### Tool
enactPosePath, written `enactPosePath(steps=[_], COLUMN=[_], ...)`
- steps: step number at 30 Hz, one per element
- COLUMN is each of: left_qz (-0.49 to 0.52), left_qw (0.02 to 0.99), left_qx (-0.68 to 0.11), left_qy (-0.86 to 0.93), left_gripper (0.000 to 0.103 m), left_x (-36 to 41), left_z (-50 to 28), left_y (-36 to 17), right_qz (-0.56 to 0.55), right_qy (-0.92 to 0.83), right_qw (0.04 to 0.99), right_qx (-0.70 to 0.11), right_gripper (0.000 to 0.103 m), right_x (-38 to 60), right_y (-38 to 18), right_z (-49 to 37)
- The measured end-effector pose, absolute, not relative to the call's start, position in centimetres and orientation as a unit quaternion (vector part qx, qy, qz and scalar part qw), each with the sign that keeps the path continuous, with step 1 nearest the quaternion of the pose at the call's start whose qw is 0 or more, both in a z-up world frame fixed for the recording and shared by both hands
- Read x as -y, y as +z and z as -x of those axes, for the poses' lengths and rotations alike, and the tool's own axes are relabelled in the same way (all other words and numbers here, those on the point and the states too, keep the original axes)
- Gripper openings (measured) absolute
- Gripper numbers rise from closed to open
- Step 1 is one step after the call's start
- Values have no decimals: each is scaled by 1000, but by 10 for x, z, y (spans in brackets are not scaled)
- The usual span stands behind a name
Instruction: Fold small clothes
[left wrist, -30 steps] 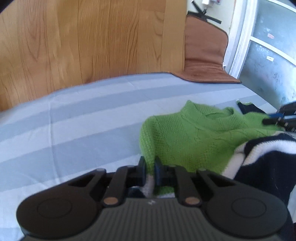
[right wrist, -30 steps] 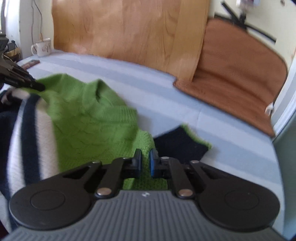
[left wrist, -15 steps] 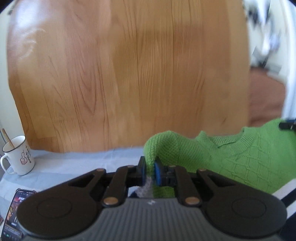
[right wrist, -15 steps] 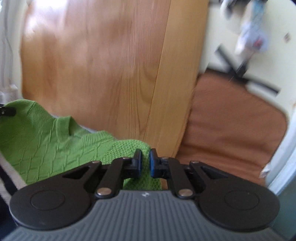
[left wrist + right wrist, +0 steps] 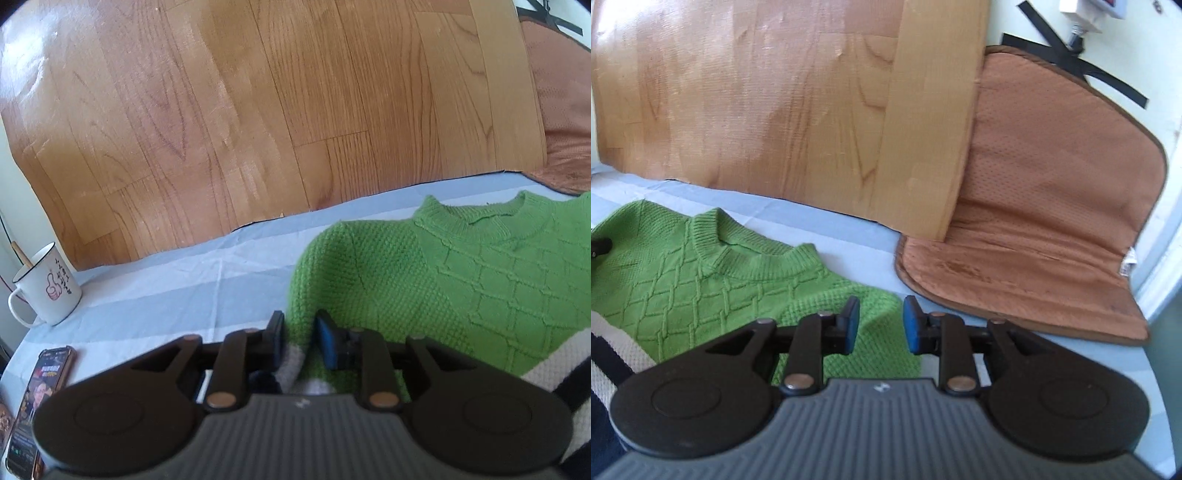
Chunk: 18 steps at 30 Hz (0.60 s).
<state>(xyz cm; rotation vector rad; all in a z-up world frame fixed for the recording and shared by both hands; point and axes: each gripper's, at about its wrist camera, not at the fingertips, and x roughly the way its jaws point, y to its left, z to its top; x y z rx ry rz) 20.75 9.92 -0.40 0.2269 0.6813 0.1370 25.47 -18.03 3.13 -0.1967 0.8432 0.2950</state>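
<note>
Sweater (image 5: 461,280) shoulder between opening left gripper (image 5: 300,341) pads.

A wood-grain panel (image 5: 258,122) stands along the far edge of the striped bed (image 5: 192,291), blocking any reach beyond it. Far right, a brown cushion (image 5: 1052,206) leans up and spreads onto the bed. Near left, a white mug (image 5: 46,288) and a phone (image 5: 37,402) crowd the edge. Between mug and green sweater (image 5: 443,280) lies bare sheet, probably wide enough for a gripper.
</note>
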Motion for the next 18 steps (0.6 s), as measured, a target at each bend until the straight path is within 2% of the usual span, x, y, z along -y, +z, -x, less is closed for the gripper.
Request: enactPosePath(steps=[7,11,18], left_qz=[-115,-116,-123], left_qw=[933,933,932], left_qx=[-334,-333,-332], left_qy=[69,70,73], left_gripper=[24,25,26], left_x=[-100,-100,-97], left_z=[-210,-210,-210], left_y=[-4,-4,-5], right_qz=[94,72,60], right_qy=[111,92,76], right_qw=[904,911,916], right_qx=[-402,-395,-389], right_gripper=[34,41,42], right_x=[185,193,203], right_y=[40,44,50], right_z=[-245,-238,-229])
